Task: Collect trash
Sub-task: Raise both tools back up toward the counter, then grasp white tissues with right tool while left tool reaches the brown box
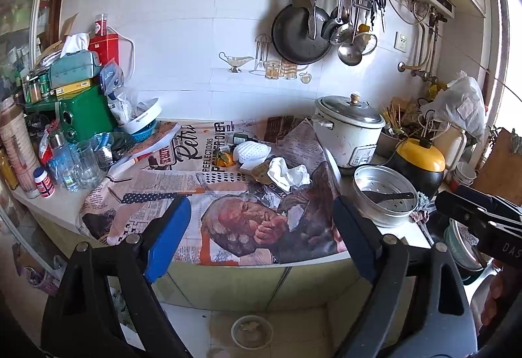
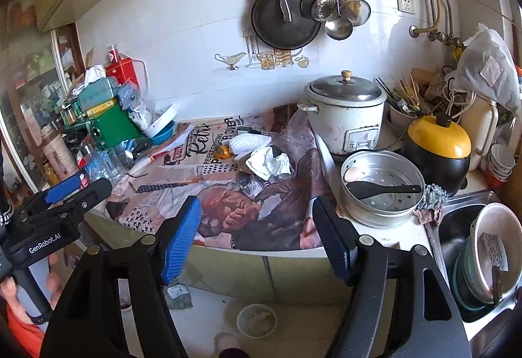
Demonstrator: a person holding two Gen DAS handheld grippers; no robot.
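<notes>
Two grippers we hold low in frame, both spread with nothing between the pads: left gripper (image 1: 261, 237), right gripper (image 2: 257, 237). Beyond them, at centre frame on the newspaper-print cloth (image 1: 156, 191), lies the crumpled white tissue (image 1: 288, 173), long axis roughly left-to-right, pointing nowhere clear.

Yellow-lidded black cooker (image 2: 438, 146), green box (image 2: 114, 126)
</notes>
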